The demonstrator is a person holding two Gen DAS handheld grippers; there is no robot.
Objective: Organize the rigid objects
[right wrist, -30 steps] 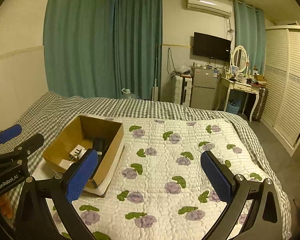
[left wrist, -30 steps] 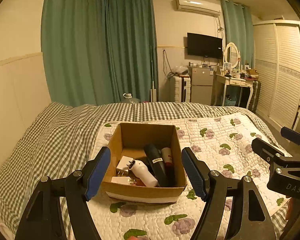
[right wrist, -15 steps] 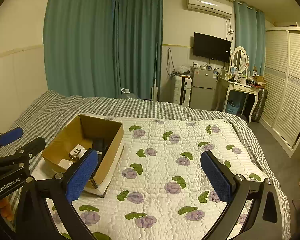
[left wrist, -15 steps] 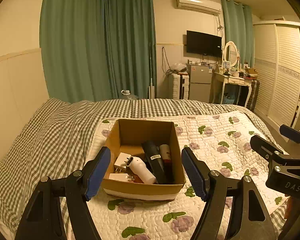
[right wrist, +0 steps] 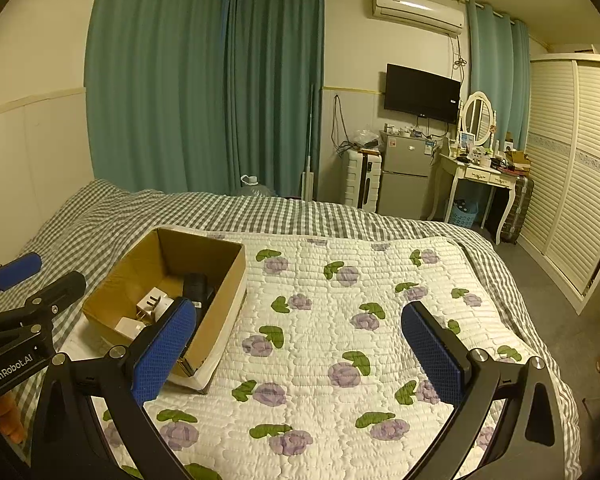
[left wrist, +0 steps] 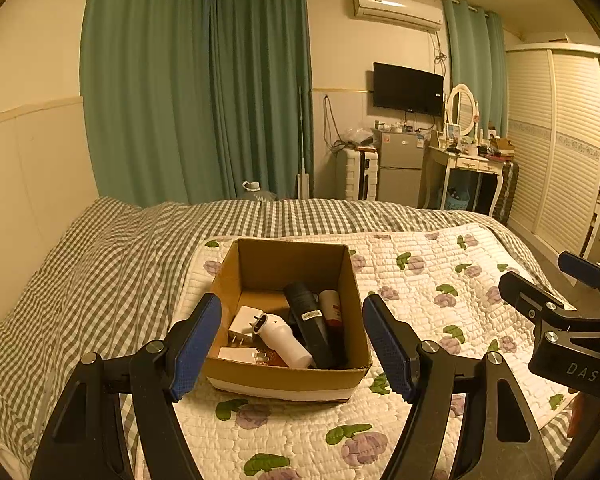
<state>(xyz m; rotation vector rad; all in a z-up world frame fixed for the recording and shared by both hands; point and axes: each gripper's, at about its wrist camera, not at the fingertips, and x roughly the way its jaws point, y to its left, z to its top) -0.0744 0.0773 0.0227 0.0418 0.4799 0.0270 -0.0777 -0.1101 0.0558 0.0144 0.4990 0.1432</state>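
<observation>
A cardboard box (left wrist: 286, 372) sits on a quilt (left wrist: 432, 280) printed with purple flowers, which lies over a checked blanket (left wrist: 100, 264) on the bed. The box is open at the top and holds several rigid objects: a black cylinder (left wrist: 310, 320) lying lengthwise, a red-labelled bottle (left wrist: 332, 308) touching its right side, a white handheld device (left wrist: 284, 338) to its left, and 2 white plug adapters (left wrist: 242, 320) in the near-left corner.

The left gripper (left wrist: 292, 346) hangs above the near edge of the box with its jaws spread wide and nothing between them; its 2 blue pads (left wrist: 194, 350) frame the box from either side without touching it. The right gripper (right wrist: 298, 354) hovers over the bare quilt, to the right of the box (right wrist: 220, 300), jaws likewise spread apart and holding nothing. Each gripper is visible at the margin of the other's wrist view.

In the right wrist view the box stands near the left edge of the quilt (right wrist: 340, 320), resting on a white flap or sheet that shows at its near corner.

Background: green curtains (left wrist: 196, 92), a wall-mounted air conditioner (left wrist: 398, 10), a television (left wrist: 408, 88), a small fridge (left wrist: 400, 168), a dressing desk (left wrist: 466, 164) with an oval mirror (left wrist: 462, 110), and a louvred wardrobe (left wrist: 560, 140).
</observation>
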